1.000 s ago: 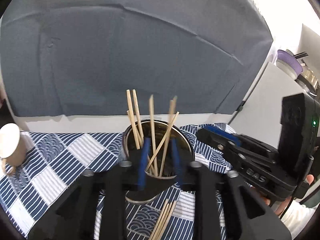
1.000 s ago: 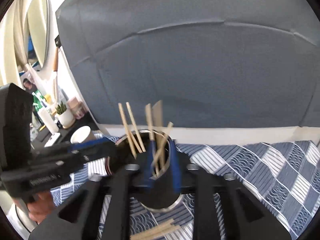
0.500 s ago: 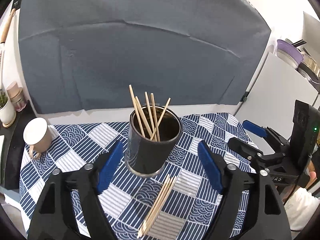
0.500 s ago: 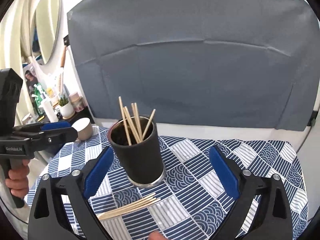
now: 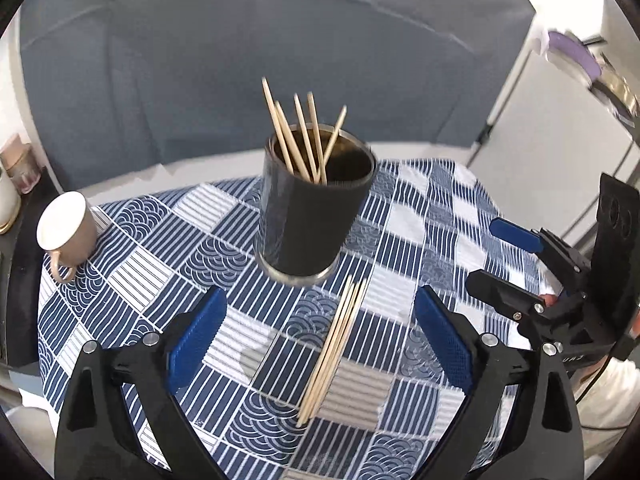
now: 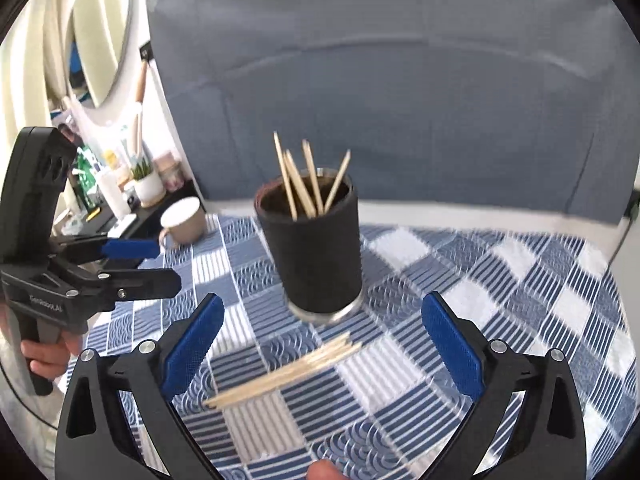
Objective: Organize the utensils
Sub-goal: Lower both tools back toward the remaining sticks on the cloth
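Jaws: left gripper point(image 5: 316, 336) and right gripper point(image 6: 320, 344) just spread wide, both empty, pulled back.
Cup point(image 5: 312, 216): released, beyond both jaws.
Sticks point(image 5: 334, 352): loose between jaws, likely next.

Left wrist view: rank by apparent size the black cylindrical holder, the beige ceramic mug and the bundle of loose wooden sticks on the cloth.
1. Black cylindrical holder, biggest by area.
2. Bundle of loose wooden sticks: about as long as the holder is tall, but very thin, and nearer the camera.
3. Beige ceramic mug, smallest; it sits farther off at the fisheye edge.
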